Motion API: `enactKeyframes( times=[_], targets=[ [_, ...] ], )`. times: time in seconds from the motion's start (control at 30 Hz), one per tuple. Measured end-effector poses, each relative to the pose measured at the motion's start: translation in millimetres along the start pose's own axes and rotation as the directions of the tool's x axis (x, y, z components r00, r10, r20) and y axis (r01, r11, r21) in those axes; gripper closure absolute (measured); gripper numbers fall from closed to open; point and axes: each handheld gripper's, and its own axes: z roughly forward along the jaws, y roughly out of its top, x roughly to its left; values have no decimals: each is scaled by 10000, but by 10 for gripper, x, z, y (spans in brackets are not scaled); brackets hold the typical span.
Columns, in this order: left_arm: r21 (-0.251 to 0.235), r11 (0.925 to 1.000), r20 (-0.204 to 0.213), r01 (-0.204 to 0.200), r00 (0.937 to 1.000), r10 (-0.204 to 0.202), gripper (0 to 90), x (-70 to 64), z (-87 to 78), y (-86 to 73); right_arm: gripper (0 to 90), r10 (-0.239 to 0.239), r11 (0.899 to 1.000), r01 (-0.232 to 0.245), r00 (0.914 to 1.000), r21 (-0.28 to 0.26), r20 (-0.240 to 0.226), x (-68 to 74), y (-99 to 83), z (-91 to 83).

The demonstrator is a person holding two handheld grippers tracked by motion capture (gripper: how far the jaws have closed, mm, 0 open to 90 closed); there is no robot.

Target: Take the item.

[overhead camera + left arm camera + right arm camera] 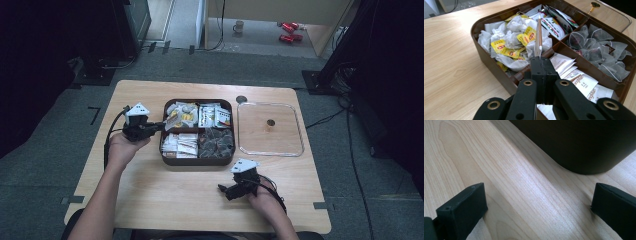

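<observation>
Nearest the person, the right claw [226, 190] rests low on the wooden worktop [150, 195], jaws spread wide and empty, pointing toward the brown tray's [196, 161] near wall. Farther out, the left claw [541, 67] is clenched on a sachet [539, 37], pinched at its lower end so its long axis stands up and away from the jaws, just above the tray's yellow-tagged tea bags [510, 40]. Judging by this, the left hand is nearer the sachets. To the right lies a clear lid [270, 129]. Beyond are grey floor and a mug [238, 26].
</observation>
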Motion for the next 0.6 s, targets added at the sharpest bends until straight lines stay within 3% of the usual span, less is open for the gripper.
enactKeyframes(
  times=[0.6],
  targets=[
    [-206, 9978, -429, 630, 9970, -639, 900, 189, -254, -79, 0, -87, 10000, 87, 9999, 18, -81, -10, 5, 3]
  ],
)
